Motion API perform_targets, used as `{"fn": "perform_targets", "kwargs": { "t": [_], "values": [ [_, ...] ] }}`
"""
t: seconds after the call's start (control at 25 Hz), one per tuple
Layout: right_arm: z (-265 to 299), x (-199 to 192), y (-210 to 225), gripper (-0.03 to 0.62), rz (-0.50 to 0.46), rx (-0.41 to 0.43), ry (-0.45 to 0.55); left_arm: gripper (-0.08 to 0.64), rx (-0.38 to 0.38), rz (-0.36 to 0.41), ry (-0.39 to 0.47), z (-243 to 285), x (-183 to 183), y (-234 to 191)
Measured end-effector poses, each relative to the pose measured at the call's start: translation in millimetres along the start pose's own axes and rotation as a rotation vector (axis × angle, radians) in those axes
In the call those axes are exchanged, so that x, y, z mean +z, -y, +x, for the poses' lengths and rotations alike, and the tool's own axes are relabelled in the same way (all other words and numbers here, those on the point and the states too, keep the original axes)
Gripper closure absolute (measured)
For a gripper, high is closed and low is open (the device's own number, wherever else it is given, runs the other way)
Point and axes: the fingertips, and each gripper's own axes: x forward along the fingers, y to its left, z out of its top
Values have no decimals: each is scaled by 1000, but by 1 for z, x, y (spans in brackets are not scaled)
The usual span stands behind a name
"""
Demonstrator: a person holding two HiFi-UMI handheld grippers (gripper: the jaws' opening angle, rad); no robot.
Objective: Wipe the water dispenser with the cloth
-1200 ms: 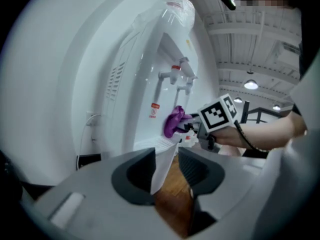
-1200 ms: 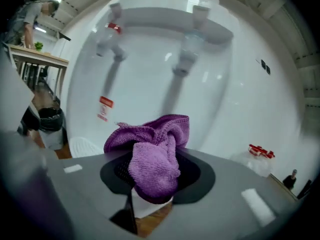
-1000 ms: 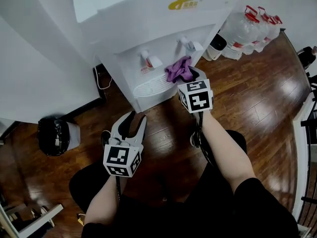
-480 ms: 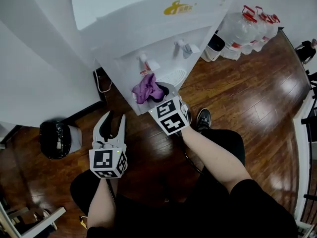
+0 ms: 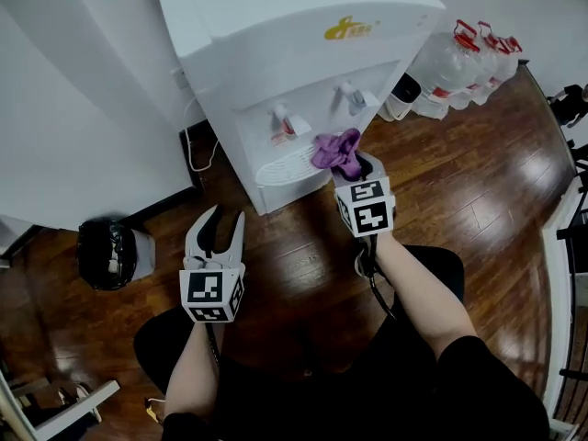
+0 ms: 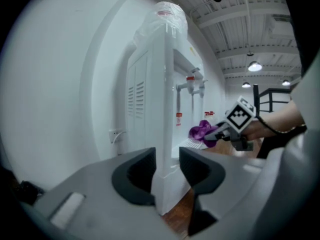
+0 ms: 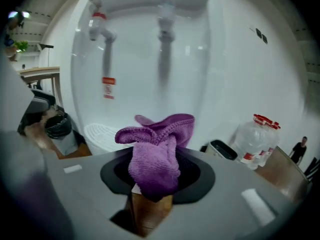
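**Cloth shifted rightward along the dispenser front**

Since half a second ago the right gripper and its cloth have swung from the 9 o'clock side of the dispenser's front recess, under the red-marked tap, to the 3 o'clock end of the drip grille. The left gripper has barely moved.

Head view, left to right:

- Bin [image 5: 108, 254] at 9 o'clock: squat, lined with glossy, crinkled black plastic.
- Left gripper [image 5: 220, 217] at 7 o'clock: smooth white shells with dark curved pads. Its own view shows the jaws drawn together to a narrow slit with nothing in them. It hangs over the glossy, dark brown plank floor [image 5: 459, 182], well apart from the dispenser.
- Water dispenser [image 5: 276, 35] at 12 o'clock: boxy smooth white plastic, with a yellow logo [image 5: 349, 30] on the top panel. Two short taps sit in the recess, the red-marked tap [image 5: 283, 118] and a plain tap [image 5: 351, 95]. The ribbed white drip grille [image 5: 285, 165] lies below them.
- Cloth [image 5: 336, 151]: purple, fuzzy microfibre, bunched into soft folds with a hemmed edge. It is at the 3 o'clock end of the grille, below the plain tap. Whether it touches the panel cannot be told.
- Right gripper [image 5: 354, 165] at 1 o'clock of centre: jaws clamped on the cloth's lower part, and the bunch stands up above them in its own view.
- Water bottles [image 5: 459, 58] at 2 o'clock: clear, rounded, with red caps, standing beside the dispenser.
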Motion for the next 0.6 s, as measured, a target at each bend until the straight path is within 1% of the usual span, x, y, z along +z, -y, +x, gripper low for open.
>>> {"fn": "perform_targets", "kwargs": {
  "t": [0.08, 0.12, 0.16, 0.2, 0.24, 0.32, 0.36, 0.4, 0.44, 0.6],
  "values": [
    [-4, 15, -68, 436, -18, 128, 23, 396, 30, -39, -21, -5, 1, -9],
    [-6, 22, -99, 436, 14, 199, 31, 396, 45, -65, -22, -12, 6, -12],
    [-7, 28, -124, 436, 99, 259, 40, 396, 59, -89, -12, -22, 15, -13],
    [-6, 33, -138, 436, 245, 304, 49, 396, 71, -108, 6, -34, 26, -13],
    [-3, 38, -145, 436, 448, 336, 61, 396, 81, -120, 25, -46, 38, -12],
    [3, 47, -143, 436, 924, 391, 100, 396, 89, -128, 60, -70, 56, -6],
    [3, 54, -139, 436, 1123, 411, 130, 396, 90, -126, 72, -82, 62, -1],
    [1, 62, -135, 437, 1256, 418, 161, 396, 92, -120, 79, -94, 66, 4],
    [-5, 72, -133, 437, 1330, 417, 194, 396, 93, -113, 83, -106, 68, 9],
    [-45, 124, -128, 436, 1516, 428, 324, 396, 95, -100, 91, -139, 73, 24]
  ]
}}
